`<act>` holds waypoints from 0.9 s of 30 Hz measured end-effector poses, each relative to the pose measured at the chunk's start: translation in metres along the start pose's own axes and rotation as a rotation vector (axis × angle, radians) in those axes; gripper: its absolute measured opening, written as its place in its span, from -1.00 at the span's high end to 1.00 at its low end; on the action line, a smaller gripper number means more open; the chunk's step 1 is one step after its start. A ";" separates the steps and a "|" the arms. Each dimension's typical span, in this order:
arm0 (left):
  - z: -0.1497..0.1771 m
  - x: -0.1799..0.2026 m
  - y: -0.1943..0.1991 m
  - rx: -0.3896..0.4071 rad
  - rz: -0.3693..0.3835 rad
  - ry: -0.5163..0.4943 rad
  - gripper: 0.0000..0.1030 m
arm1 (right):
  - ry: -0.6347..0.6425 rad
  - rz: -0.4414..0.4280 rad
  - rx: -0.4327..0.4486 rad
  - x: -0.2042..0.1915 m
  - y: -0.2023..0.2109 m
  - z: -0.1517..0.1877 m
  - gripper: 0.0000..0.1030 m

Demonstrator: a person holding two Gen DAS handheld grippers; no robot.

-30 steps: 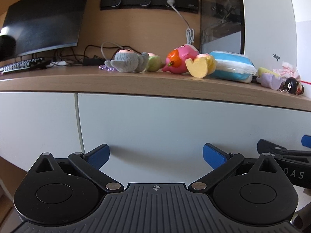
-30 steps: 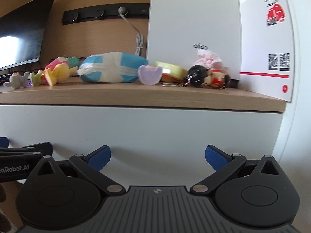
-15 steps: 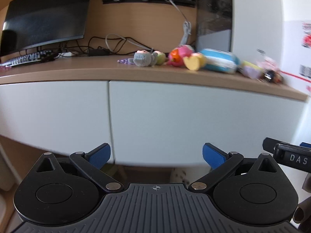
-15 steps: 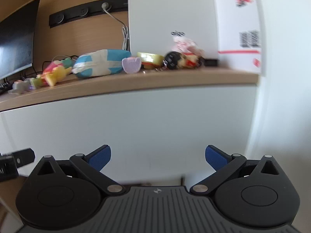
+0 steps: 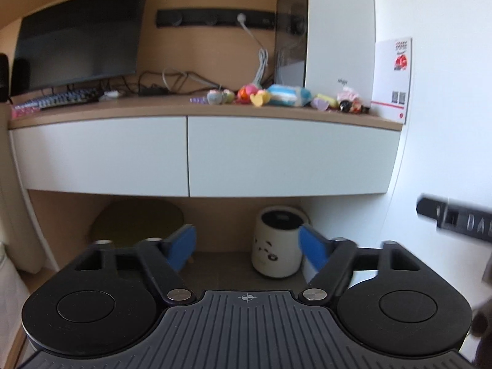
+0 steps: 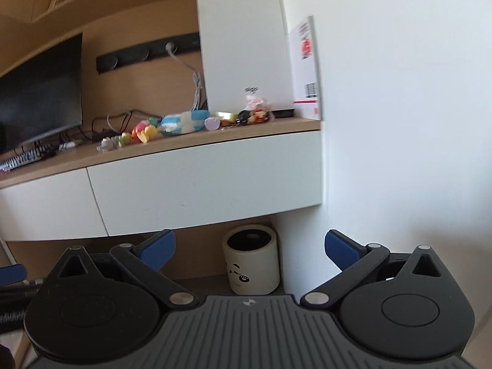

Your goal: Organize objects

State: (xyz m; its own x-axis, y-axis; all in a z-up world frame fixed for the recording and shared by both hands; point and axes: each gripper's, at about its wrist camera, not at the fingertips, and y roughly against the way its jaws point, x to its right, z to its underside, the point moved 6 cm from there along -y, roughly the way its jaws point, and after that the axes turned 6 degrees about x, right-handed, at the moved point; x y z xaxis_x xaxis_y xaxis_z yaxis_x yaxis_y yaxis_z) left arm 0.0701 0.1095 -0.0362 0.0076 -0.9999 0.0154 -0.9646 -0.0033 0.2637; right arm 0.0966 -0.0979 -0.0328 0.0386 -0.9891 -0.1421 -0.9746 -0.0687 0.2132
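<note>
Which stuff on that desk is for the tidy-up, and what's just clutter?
For the job: small toys, blue-white pouch, purple piece, black-headed figure.

Just there: monitor, keyboard, white tower, panda bin.

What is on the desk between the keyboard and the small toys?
Dark cables and bare wood lie between keyboard and toys; the left wrist view shows it.

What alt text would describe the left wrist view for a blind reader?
The left gripper, holding nothing, has its jaws closing, far from a wooden desk with a row of small toys. A white bin stands underneath.
</note>
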 end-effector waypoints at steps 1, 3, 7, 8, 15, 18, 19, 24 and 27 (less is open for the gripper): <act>0.000 0.001 0.003 0.013 -0.005 0.003 -0.49 | -0.010 0.012 0.001 0.003 0.006 0.005 -1.00; 0.000 0.001 0.004 0.014 -0.005 0.016 -0.49 | -0.012 0.028 -0.015 0.006 0.013 0.018 -1.00; 0.001 0.002 0.005 0.011 0.000 0.015 -0.49 | 0.069 0.046 -0.018 0.002 0.015 0.027 -1.00; 0.001 0.002 0.004 0.011 -0.004 0.013 -0.49 | 0.081 0.051 -0.008 0.002 0.017 0.026 -1.00; 0.011 0.003 -0.002 -0.021 -0.018 0.007 -0.49 | 0.076 0.044 -0.018 0.004 0.011 0.024 -1.00; 0.015 0.006 -0.002 -0.030 -0.007 0.000 -0.49 | 0.079 0.045 -0.018 0.004 0.010 0.026 -1.00; 0.016 0.007 -0.002 -0.030 -0.004 0.000 -0.49 | 0.086 0.044 -0.015 0.002 0.010 0.026 -1.00; 0.015 0.008 -0.002 -0.026 -0.003 -0.010 -0.49 | 0.129 0.032 0.004 -0.007 0.011 0.027 -1.00; 0.017 0.008 -0.003 -0.034 -0.007 -0.016 -0.49 | 0.143 0.029 0.004 -0.011 0.010 0.028 -1.00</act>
State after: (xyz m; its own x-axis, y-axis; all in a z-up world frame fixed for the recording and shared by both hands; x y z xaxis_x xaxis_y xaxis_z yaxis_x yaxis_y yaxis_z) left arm 0.0682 0.1007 -0.0537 0.0098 -0.9999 -0.0023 -0.9549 -0.0100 0.2966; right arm 0.0805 -0.0843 -0.0562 0.0412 -0.9991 0.0032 -0.9765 -0.0396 0.2118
